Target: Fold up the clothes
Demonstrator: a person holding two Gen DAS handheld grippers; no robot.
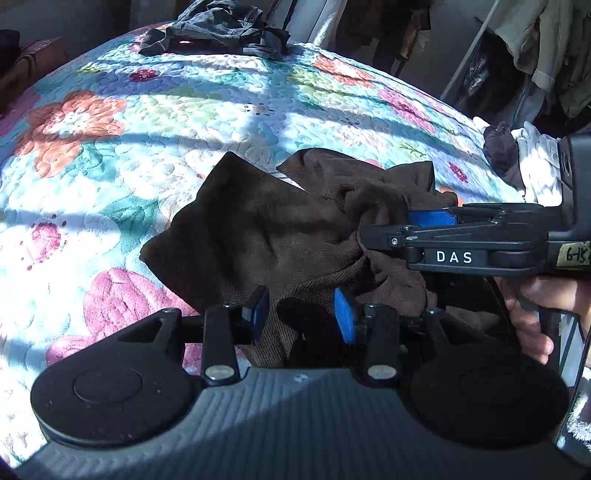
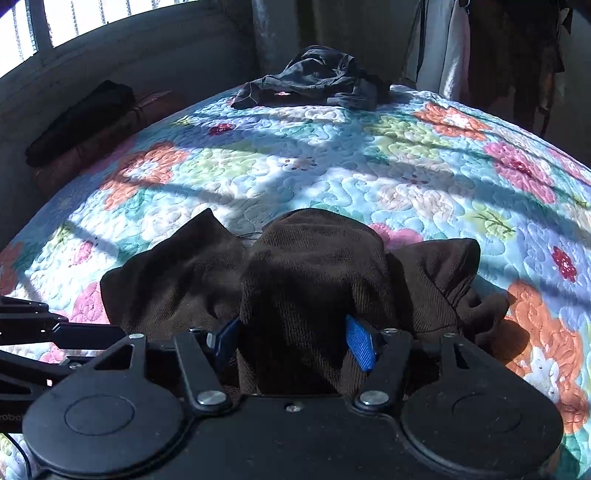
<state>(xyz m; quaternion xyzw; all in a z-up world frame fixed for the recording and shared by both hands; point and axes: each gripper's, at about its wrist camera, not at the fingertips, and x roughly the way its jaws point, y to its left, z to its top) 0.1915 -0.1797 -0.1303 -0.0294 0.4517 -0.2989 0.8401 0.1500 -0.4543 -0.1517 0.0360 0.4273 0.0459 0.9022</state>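
Sunlit floral quilt [image 1: 155, 122] covers the bed — brown garment [image 1: 258, 229] bunched near its front edge, draped between spread left fingers [image 1: 263, 308] and spread right fingers [image 2: 360, 341].

On the bed [image 1: 221, 110] with its floral quilt lie 4 clothing items or heaps: 1 dark brown garment [image 1: 266, 229] near the front edge, 1 dark grey crumpled garment [image 1: 214, 33] at the far edge, and 1 dark purple piece [image 1: 502, 147] touching 1 white piece [image 1: 539, 162] at the right edge. 2 tongs show: the left tongs [image 1: 301, 314] and the right tongs [image 2: 291, 339]. 1 hand [image 1: 535, 314] is visible.
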